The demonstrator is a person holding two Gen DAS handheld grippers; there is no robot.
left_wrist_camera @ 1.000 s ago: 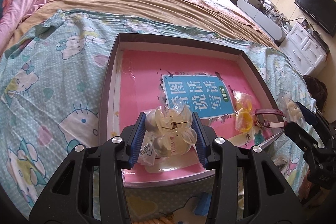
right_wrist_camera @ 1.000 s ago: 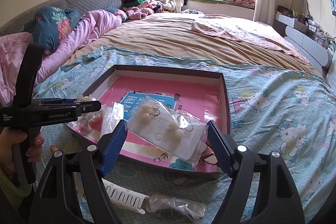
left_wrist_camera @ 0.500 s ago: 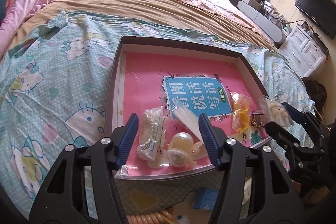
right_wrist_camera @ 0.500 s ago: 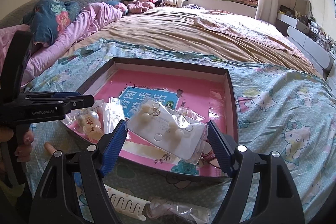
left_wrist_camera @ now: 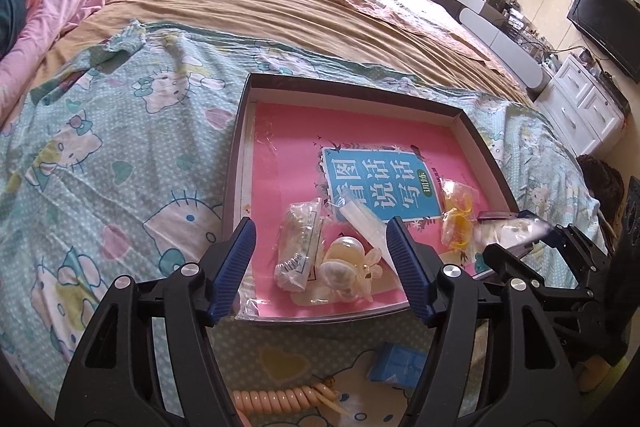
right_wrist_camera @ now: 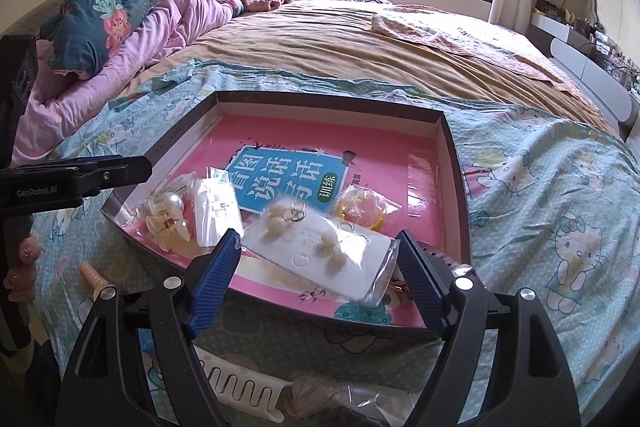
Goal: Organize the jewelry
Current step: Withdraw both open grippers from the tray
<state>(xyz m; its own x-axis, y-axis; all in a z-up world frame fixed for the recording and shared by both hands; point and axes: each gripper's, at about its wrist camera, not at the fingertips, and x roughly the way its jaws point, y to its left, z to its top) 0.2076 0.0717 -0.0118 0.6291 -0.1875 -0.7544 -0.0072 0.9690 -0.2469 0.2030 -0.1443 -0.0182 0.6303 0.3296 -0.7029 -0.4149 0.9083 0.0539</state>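
Two claws work over the box [right_wrist_camera: 452,163] on the bed: the left claw [left_wrist_camera: 322,269] hangs spread, empty, above the pearl hair clip [left_wrist_camera: 350,263] lying inside; the right claw [right_wrist_camera: 318,273] pinches a bagged earring card [right_wrist_camera: 320,251] over the box's near edge.

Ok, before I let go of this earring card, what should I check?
1. Grip of right tongs on earring card: ok, held at both ends.
2. Card above the box: ok, though only over its near edge.
3. Spot beneath the card free: cannot tell, the card hides it.
4. State of left tongs: ok, open and empty; the hair clip lies in the box.
5. Left tongs apart from the card: ok, they sit off by the box's left corner.
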